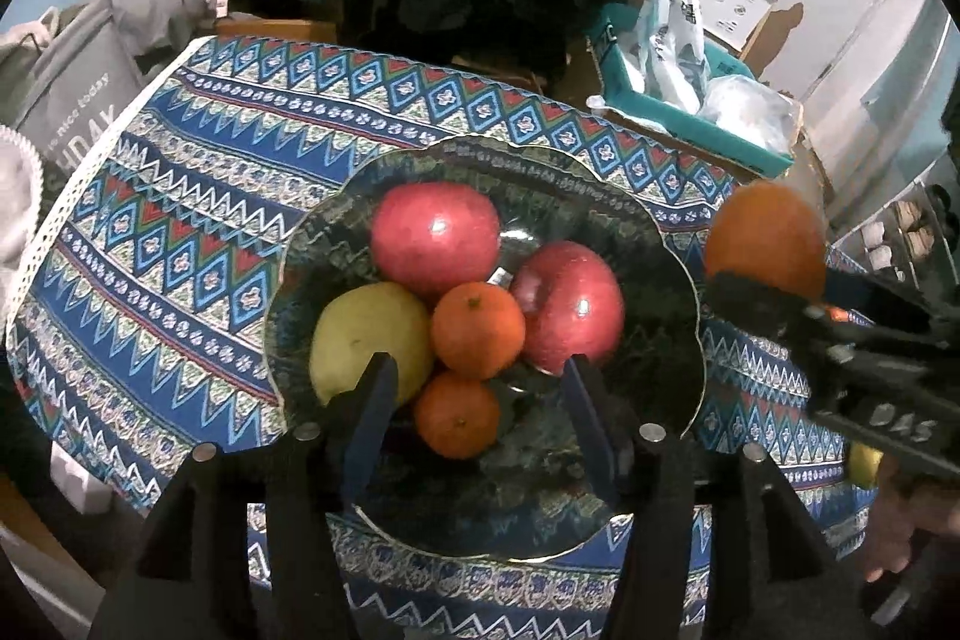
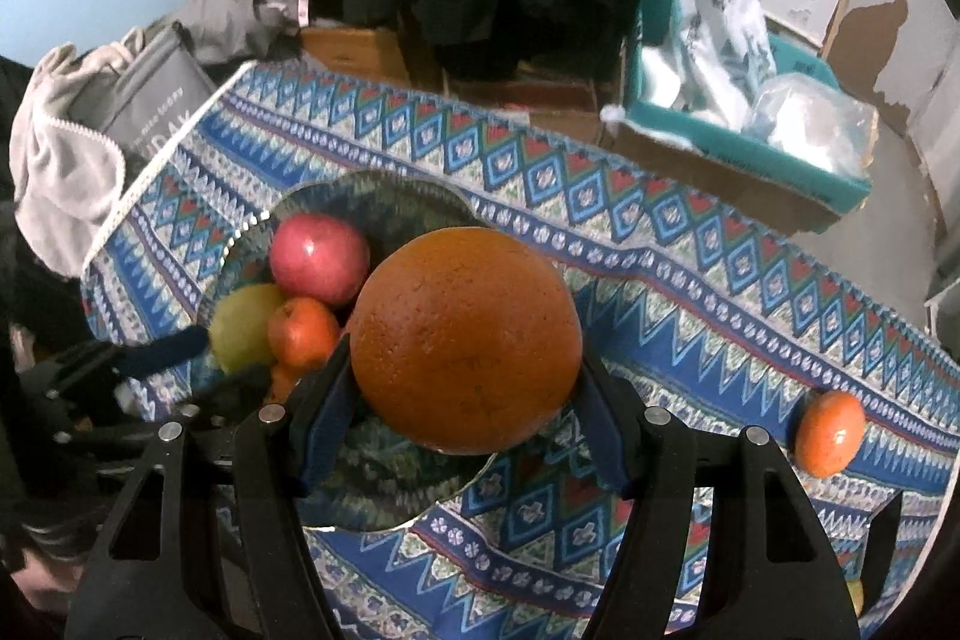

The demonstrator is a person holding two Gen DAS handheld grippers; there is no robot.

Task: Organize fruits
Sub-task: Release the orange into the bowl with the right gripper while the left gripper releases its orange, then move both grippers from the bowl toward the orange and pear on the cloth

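A dark patterned plate (image 1: 648, 340) on the table holds two red apples (image 1: 435, 235) (image 1: 570, 304), a yellow-green pear (image 1: 366, 334) and two tangerines (image 1: 477, 328) (image 1: 457, 412). My left gripper (image 1: 477, 388) is open and empty just above the plate's near side. My right gripper (image 2: 465, 400) is shut on a large orange (image 2: 465, 337) and holds it above the plate's (image 2: 384, 214) right edge; the orange also shows in the left wrist view (image 1: 765, 235). One tangerine (image 2: 831, 433) lies on the cloth at the right.
The table wears a blue patterned cloth (image 2: 690, 292). A grey bag (image 1: 78, 94) stands at the far left. A teal box (image 2: 750, 148) with plastic bags sits beyond the table's far right edge. A yellow fruit (image 1: 864, 466) peeks out behind the right gripper.
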